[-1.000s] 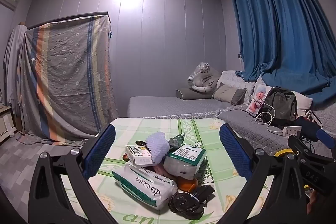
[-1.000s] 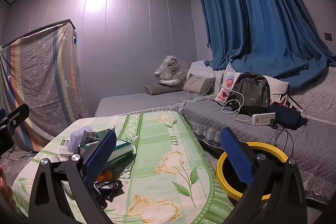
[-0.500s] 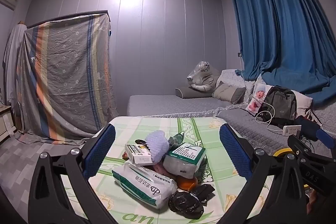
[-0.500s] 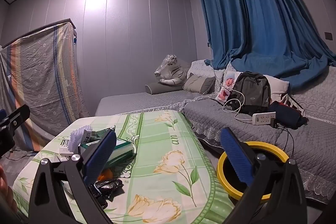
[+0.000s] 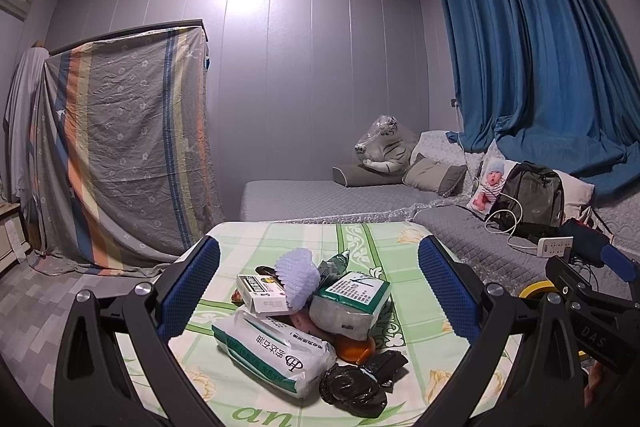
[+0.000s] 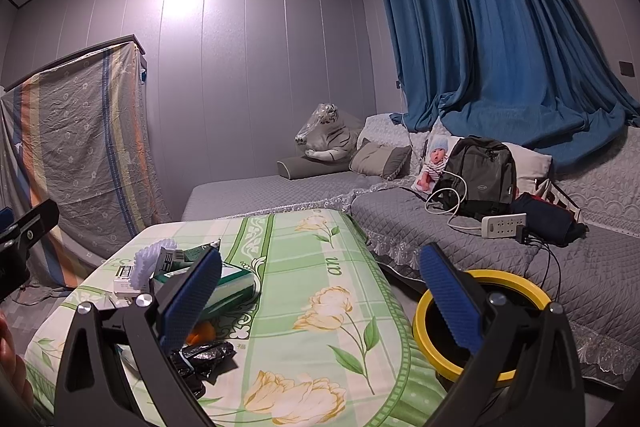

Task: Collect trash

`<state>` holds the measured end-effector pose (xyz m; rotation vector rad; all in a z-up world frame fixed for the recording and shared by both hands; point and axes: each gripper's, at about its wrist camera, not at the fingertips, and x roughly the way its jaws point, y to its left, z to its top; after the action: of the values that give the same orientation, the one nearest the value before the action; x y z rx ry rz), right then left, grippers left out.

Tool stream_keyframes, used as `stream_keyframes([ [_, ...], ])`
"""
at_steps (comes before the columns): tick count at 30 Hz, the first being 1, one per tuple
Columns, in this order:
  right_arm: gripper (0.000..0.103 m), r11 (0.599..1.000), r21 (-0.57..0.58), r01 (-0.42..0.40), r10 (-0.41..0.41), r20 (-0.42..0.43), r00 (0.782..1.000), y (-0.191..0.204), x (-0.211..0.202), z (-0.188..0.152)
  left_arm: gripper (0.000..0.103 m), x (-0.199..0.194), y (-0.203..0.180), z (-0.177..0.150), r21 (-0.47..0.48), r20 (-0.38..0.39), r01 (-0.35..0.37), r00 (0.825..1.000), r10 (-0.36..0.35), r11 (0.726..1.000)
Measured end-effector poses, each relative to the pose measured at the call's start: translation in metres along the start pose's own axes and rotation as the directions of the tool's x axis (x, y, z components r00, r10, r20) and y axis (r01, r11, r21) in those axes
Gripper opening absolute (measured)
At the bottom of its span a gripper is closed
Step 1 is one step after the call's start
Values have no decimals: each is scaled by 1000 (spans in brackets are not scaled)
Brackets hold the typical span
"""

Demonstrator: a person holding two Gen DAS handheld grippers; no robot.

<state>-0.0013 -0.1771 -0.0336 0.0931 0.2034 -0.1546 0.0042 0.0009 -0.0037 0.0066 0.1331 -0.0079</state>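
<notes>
A heap of trash lies on the green flowered table (image 5: 372,243): a white wet-wipe pack (image 5: 272,351), a small white box (image 5: 262,293), a white foam net (image 5: 298,281), a green-and-white packet (image 5: 352,301), an orange piece (image 5: 354,349) and crumpled black plastic (image 5: 354,389). My left gripper (image 5: 318,291) is open and empty, hovering above the heap. My right gripper (image 6: 320,301) is open and empty over the table's right edge, beside the black plastic (image 6: 202,355). A bin with a yellow rim (image 6: 524,285) stands on the floor to the right of the table.
A grey sofa (image 6: 460,239) runs along the right, with a backpack (image 6: 480,175), a power strip (image 6: 504,225), cushions and a plush tiger (image 6: 326,139). Blue curtains hang behind it. A striped sheet (image 5: 120,143) covers furniture at the left.
</notes>
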Motion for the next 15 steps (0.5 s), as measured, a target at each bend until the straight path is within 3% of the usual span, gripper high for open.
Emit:
stream_keyframes([
  [15, 96, 1000, 0, 1, -1, -2, 1000, 0, 0, 0, 95, -1, -4, 2, 5, -5, 6, 1000, -6, 1000],
])
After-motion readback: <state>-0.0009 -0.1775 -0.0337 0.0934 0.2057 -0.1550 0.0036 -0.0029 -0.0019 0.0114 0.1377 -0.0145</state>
